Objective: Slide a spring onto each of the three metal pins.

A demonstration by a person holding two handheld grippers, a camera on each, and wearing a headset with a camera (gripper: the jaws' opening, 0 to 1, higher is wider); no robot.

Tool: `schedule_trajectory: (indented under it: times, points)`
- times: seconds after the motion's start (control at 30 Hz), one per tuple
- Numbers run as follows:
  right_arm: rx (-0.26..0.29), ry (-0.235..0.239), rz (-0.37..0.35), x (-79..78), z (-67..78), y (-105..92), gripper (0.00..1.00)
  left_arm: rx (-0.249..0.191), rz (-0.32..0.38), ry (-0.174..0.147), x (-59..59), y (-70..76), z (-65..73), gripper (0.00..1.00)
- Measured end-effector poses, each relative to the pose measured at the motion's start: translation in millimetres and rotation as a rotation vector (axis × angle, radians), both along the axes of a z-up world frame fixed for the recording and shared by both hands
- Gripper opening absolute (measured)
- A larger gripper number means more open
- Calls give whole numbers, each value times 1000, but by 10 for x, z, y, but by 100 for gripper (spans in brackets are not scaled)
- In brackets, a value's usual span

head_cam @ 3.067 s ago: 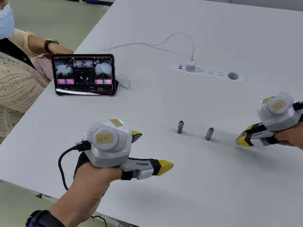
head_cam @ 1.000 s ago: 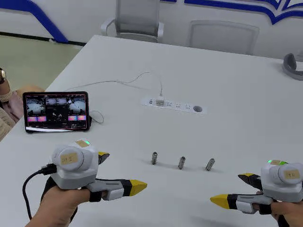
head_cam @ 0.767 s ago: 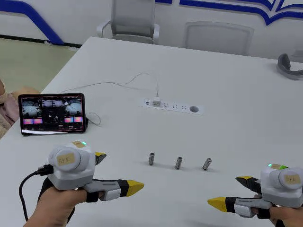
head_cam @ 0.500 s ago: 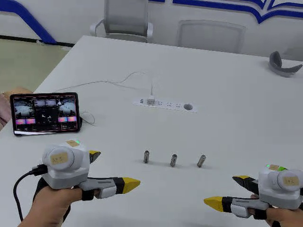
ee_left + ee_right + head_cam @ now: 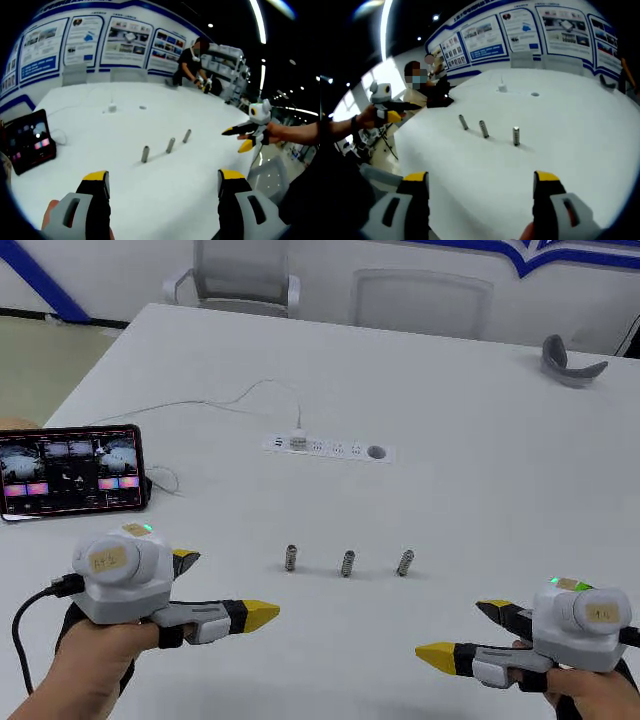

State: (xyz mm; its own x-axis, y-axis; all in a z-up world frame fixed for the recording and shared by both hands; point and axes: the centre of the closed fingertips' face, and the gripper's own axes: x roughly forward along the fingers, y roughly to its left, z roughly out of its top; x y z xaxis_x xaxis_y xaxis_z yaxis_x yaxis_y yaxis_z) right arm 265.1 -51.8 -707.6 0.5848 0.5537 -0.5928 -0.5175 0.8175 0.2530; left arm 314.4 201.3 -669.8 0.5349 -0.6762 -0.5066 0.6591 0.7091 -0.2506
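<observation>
Against the frame half a second earlier, we see both grippers and the row of three spring-sleeved pins (image 5: 347, 563) keeping their arrangement; the viewpoint alone has shifted. Nearest us, the left gripper (image 5: 225, 587) and the right gripper (image 5: 463, 632) hover with jaws released, holding nothing. The pins stand upright between and beyond them, well apart from either. Farther along the white desk (image 5: 480, 440) lie a tablet (image 5: 70, 470), then a power strip (image 5: 328, 448); two chairs (image 5: 235, 280) stand behind.
</observation>
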Motion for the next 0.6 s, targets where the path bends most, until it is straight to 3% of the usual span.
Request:
schedule_trajectory:
  times: [0.1, 0.2, 0.6]
  points:
    - [1, 4, -9, -33, -21, -12, 87, 9, -14, 6, -4, -14, -29, 89]
    - [3, 12, -15, -68, -48, -20, 87, 45, -41, -1, -6, -12, -64, 83]
    - [8, 19, -31, -63, -54, -52, 88, 23, -37, 12, 71, -31, -73, 86]
